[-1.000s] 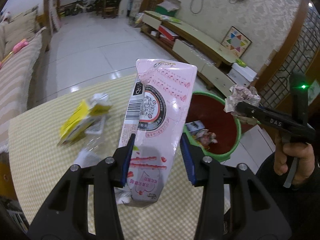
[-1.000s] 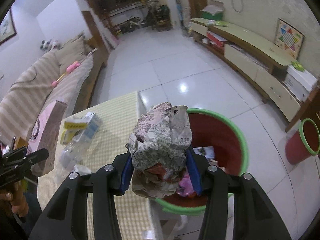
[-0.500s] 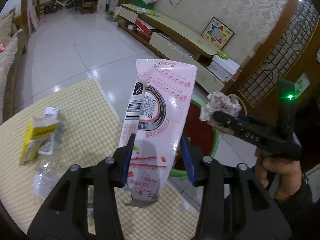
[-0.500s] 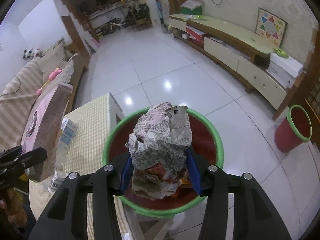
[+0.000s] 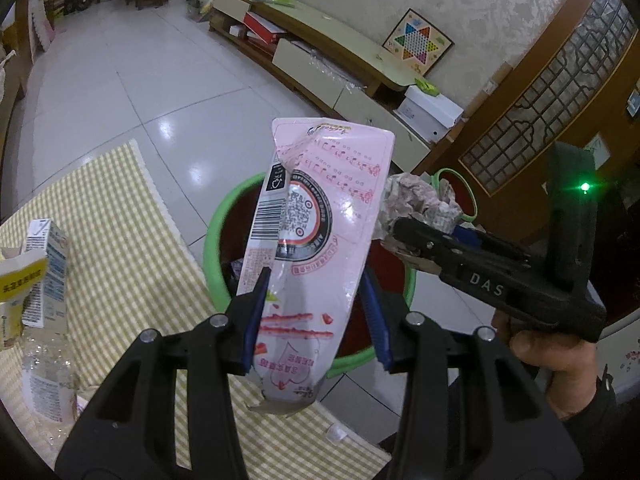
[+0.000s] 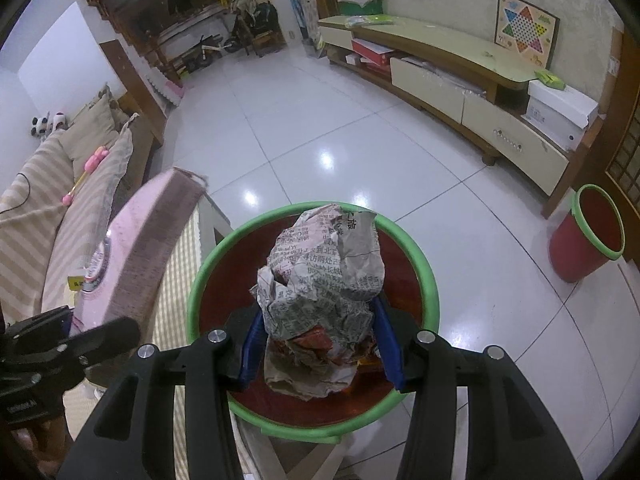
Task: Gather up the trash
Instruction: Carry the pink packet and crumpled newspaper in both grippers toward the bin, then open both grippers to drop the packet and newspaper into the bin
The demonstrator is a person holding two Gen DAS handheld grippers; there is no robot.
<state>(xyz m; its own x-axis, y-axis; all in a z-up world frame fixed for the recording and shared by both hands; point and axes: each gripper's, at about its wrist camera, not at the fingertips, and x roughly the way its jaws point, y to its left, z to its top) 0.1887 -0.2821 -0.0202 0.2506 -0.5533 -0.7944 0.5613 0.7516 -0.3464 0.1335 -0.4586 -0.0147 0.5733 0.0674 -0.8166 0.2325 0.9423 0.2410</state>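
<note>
Crumpled newspaper wad [image 6: 324, 280] clamped in right gripper [image 6: 320, 348], hanging right above red bin [image 6: 428, 280] off the table's edge. Pink carton [image 5: 316, 256] pinched in left gripper [image 5: 316, 316], over the bin's rim by checked tablecloth [image 5: 120, 240]. Drop step in hand; next, probably: spread both jaws, let both fall inside.

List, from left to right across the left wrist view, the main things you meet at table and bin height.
Yellow carton → checked tablecloth → pink packet held in the left gripper → newspaper ball in the right gripper → hand.
</note>
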